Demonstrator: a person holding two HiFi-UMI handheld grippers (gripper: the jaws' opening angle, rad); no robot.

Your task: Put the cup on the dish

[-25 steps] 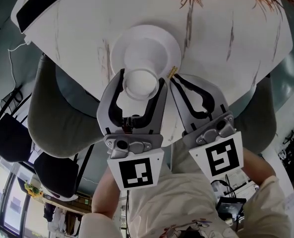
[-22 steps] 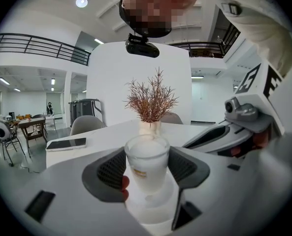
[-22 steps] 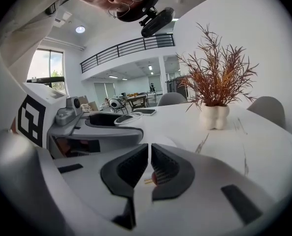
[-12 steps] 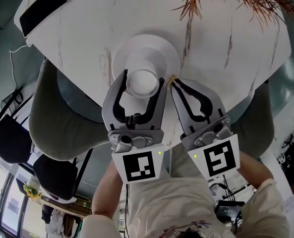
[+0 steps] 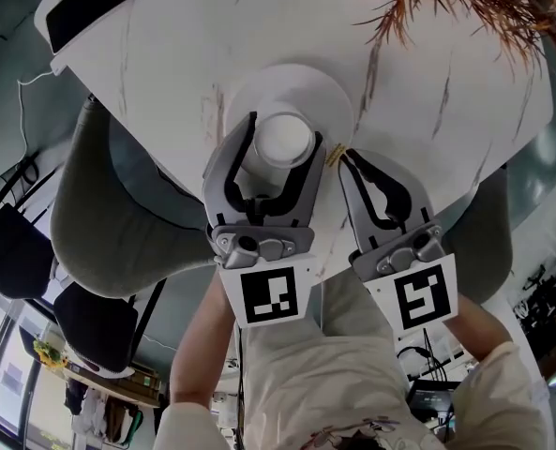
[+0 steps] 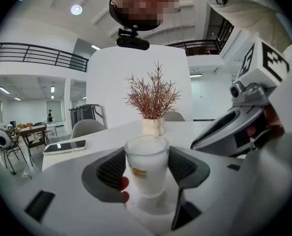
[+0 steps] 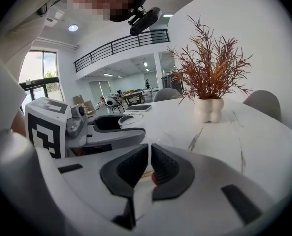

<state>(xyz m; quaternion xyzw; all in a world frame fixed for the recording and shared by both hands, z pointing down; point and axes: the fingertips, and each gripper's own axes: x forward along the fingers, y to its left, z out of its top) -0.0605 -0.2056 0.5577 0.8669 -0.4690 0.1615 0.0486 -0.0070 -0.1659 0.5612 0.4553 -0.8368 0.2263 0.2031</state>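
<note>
A frosted white cup point(image 5: 284, 143) with a small yellow label point(image 6: 137, 172) stands upright between the jaws of my left gripper point(image 5: 285, 129), which is shut on it. The cup hangs over the middle of the round white dish point(image 5: 332, 97) on the marble table; whether its base touches the dish point(image 6: 153, 209) I cannot tell. My right gripper point(image 5: 346, 159) lies just right of the dish rim, its jaws shut point(image 7: 149, 163). A small golden bit point(image 5: 334, 156) shows at its tips; I cannot tell whether it is held.
A white vase point(image 7: 208, 109) of dried reddish branches point(image 5: 465, 7) stands at the table's far right. A dark phone point(image 5: 95, 7) lies at the far left corner. Grey chairs point(image 5: 99, 223) sit under the near table edge.
The left gripper has carried the cup farther over the dish, from its near rim to its middle. The right gripper has moved along beside it, still shut.
</note>
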